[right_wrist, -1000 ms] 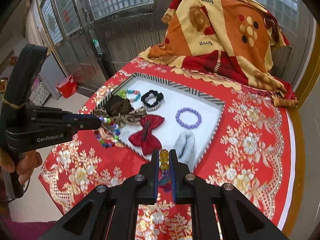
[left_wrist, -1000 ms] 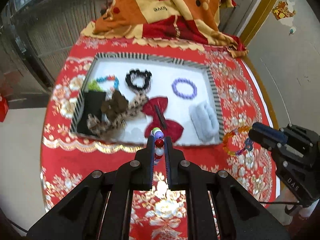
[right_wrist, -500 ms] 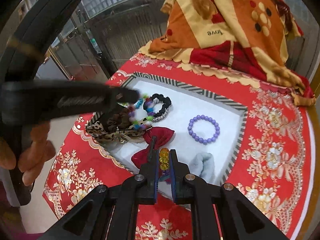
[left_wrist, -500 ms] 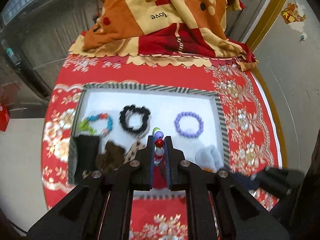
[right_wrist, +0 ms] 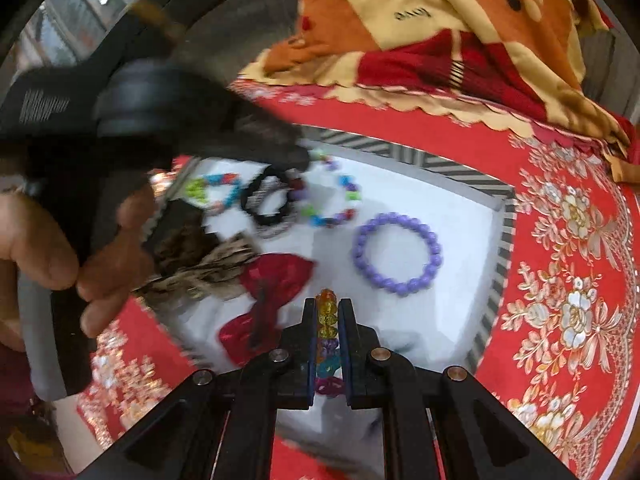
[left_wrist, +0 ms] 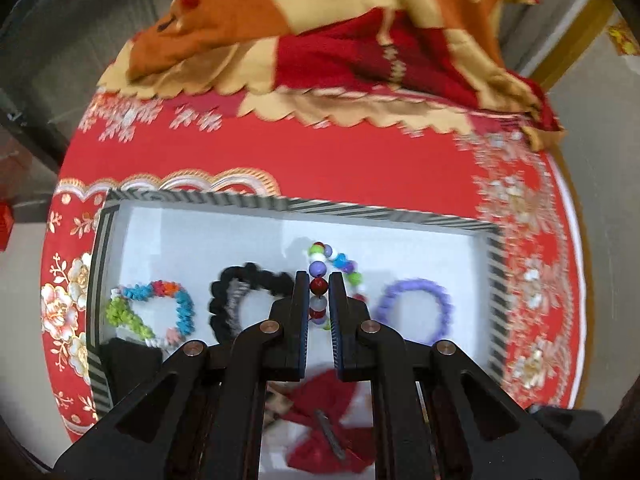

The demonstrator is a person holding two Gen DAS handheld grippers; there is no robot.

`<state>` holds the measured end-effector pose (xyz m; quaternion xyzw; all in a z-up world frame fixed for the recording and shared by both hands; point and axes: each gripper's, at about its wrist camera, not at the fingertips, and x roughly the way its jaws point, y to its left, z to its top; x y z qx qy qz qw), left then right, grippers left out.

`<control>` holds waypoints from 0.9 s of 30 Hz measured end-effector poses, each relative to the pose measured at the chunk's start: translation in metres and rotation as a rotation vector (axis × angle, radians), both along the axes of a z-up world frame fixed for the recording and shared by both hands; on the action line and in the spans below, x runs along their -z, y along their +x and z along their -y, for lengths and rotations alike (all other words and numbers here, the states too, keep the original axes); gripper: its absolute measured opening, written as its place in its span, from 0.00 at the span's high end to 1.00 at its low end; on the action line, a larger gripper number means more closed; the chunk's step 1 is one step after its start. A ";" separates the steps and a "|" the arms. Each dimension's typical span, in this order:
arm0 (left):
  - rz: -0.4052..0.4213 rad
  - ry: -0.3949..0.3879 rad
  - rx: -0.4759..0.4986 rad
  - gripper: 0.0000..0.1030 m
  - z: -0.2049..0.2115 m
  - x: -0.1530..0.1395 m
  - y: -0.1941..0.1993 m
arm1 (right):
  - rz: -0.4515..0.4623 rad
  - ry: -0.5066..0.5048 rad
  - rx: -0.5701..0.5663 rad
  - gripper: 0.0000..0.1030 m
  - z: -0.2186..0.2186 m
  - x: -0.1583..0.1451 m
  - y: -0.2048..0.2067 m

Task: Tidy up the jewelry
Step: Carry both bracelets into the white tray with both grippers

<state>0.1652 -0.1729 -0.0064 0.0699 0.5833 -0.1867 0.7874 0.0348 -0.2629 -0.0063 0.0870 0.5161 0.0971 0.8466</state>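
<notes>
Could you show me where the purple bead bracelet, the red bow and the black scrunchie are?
purple bead bracelet [right_wrist: 397,252]: right wrist view, on the beads of its lower rim.
red bow [right_wrist: 276,284]: right wrist view, on its upper loop.
black scrunchie [left_wrist: 256,274]: left wrist view, on its top edge.

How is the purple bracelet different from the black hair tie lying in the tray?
The purple bracelet is a ring of smooth round beads; the black hair tie looks soft and ruffled, with a grey striped part. The bracelet lies apart on bare white; the hair tie lies close among other pieces. Both are loops lying flat in the tray.
</notes>
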 end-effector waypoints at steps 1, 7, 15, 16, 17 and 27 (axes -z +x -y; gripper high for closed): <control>-0.005 0.005 -0.005 0.92 -0.002 0.004 0.002 | -0.005 -0.008 0.014 0.91 0.003 0.004 0.004; -0.026 0.005 -0.022 0.92 -0.007 0.019 0.008 | -0.032 -0.037 0.028 0.91 0.005 0.019 0.018; -0.021 -0.008 -0.029 0.60 -0.014 0.013 -0.002 | -0.034 -0.023 0.031 0.73 0.003 0.021 0.012; -0.018 -0.005 -0.034 0.60 -0.017 0.010 -0.003 | -0.026 -0.021 0.033 0.73 0.003 0.018 0.009; -0.012 -0.003 -0.041 0.60 -0.020 0.007 -0.005 | -0.016 -0.018 0.036 0.73 0.003 0.014 0.005; 0.078 0.032 -0.120 0.57 -0.051 -0.018 -0.040 | 0.049 -0.059 0.113 0.71 0.009 -0.016 -0.023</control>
